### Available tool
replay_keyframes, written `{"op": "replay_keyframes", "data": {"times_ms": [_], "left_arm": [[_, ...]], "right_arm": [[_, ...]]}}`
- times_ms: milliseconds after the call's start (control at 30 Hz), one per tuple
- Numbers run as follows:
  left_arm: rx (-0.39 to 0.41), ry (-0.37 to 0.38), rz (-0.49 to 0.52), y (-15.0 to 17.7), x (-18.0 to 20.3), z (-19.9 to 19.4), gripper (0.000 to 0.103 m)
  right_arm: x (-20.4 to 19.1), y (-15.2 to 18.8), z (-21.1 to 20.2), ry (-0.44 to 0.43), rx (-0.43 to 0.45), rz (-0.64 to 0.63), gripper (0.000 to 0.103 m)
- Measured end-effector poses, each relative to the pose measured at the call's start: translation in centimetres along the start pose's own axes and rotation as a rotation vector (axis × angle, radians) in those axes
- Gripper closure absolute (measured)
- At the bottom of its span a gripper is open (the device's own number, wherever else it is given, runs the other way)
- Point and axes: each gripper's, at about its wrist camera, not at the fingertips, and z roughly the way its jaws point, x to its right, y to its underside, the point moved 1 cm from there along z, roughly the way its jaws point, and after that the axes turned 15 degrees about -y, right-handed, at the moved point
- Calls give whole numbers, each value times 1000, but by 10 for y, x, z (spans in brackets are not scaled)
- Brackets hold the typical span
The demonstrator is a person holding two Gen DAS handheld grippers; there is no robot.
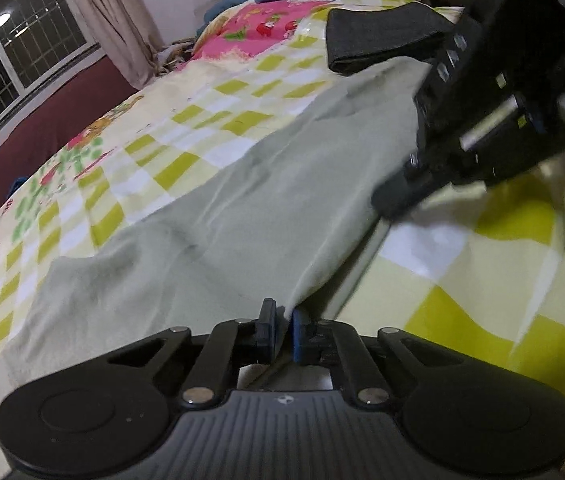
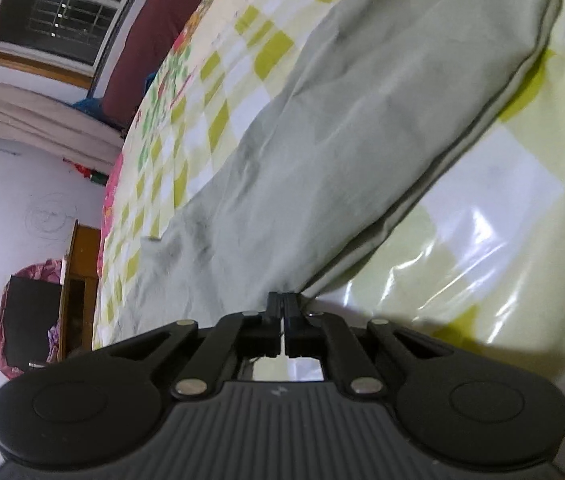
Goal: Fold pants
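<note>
Pale green pants (image 1: pixel 250 200) lie spread flat on the bed (image 1: pixel 482 264), running from the near edge toward the far right, over a yellow-green checked sheet. Left gripper (image 1: pixel 282 326): jaws closed right down on the near hem corner, cloth pinched between the pads. Right gripper (image 2: pixel 283 312): jaws also nearly shut, with a thin bit of the pants' edge between them; in the left view it sits further along the same right-hand edge. Main risk: both grips look shallow, only the very rim of the fabric, so a quick lift or pull could slip the hem out of one pair of jaws and the fold would land skewed. Second risk: the sheet looks glossy and loose, so a pad may have caught it together with the pants; can't tell from these views. Third: uneven lift between the two hands would drag the far end and bunch it. Folded dark garment (image 1: pixel 382 40) lies at the far end, near the pants; a long sweep could knock it.
</note>
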Motion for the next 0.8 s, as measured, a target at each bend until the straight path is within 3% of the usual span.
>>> {"op": "replay_keyframes", "data": {"times_ms": [200,300,333,433,533,700,800], "left_arm": [[3,8,1,0,2,0,84],[4,13,-1,0,2,0,84],[4,16,1,0,3,0,84],[1,32,-2,1,1,-1,85],[0,44,-16,1,-1,-2,85],[17,55,-42,-1,-4,-6,82],[27,53,-43,-3,-3,-6,80]], "right_arm": [[15,-20,-16,-19,81,66,93],[17,-24,-3,-18,55,69,83],[18,-24,3,-2,60,64,83],[23,-26,4,24,75,83,99],[31,-31,-16,62,131,105,100],[33,-41,-66,140,269,82,92],[46,-51,-90,189,371,123,79]]}}
